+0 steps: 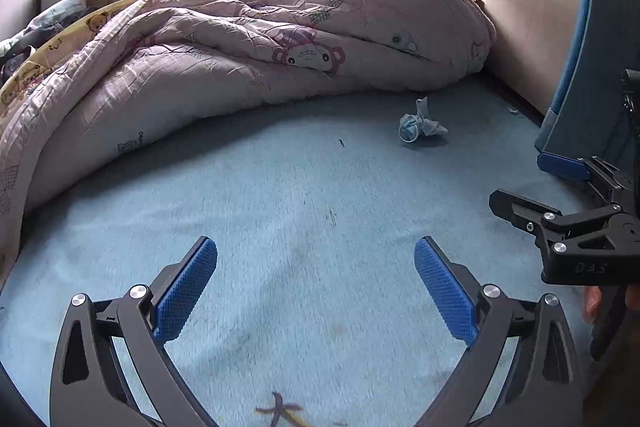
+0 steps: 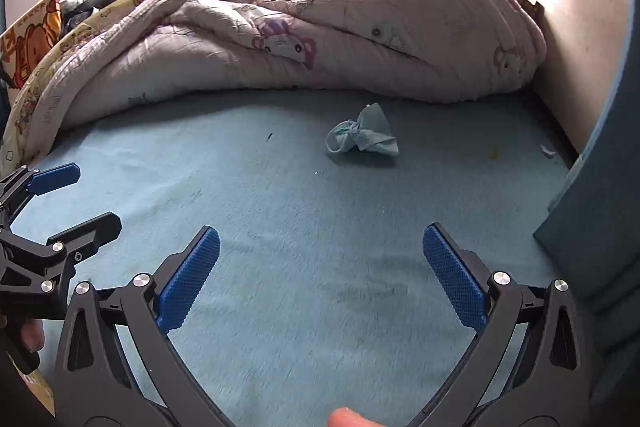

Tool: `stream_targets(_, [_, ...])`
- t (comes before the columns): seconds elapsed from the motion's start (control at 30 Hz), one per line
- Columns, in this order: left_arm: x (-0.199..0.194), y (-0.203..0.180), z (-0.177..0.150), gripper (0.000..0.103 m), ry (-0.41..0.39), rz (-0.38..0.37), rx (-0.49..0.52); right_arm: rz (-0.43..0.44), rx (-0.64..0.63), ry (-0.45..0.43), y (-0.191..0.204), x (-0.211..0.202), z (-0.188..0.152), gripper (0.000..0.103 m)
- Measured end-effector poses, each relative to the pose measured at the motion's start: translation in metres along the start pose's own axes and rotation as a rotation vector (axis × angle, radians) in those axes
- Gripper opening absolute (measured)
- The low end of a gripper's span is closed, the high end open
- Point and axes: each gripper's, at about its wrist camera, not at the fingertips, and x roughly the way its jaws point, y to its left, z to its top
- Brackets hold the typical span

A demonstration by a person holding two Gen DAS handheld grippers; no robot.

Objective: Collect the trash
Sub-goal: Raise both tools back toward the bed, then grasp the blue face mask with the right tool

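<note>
Right tongs and left tongs both apart, empty; crumpled tissue sits upper-centre on bed, nearer the right.

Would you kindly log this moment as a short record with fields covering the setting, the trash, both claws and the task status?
setting: blue bed sheet with a bunched pink quilt along its far side
trash: crumpled pale-blue mask lying on the sheet, just in front of the quilt
left claw: open, holds nothing, short of the mask
right claw: open, holds nothing, pointed toward the mask
other debris: small scrap near the wall, at the right
status: mask not yet picked up
</note>
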Motion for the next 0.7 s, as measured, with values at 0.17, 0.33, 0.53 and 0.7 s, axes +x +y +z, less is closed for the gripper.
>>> stream_targets(0.17, [0.041, 0.005, 0.03, 0.097, 0.011, -0.027, -0.04, -0.003, -0.011, 0.031, -0.016, 0.053, 0.033, 0.098])
stream_targets(0.33, [0.07, 0.0, 0.044, 0.097, 0.011, -0.053, -0.031, 0.018, 0.008, 0.066, -0.027, 0.096, 0.054, 0.098])
stream_targets(0.53, [0.079, -0.007, 0.045, 0.097, -0.019, -0.061, -0.001, -0.016, 0.048, 0.12, -0.047, 0.137, 0.076, 0.096])
stream_targets(0.7, [0.079, -0.012, 0.043, 0.097, -0.018, -0.044, 0.033, 0.032, 0.019, 0.194, -0.044, 0.159, 0.074, 0.051])
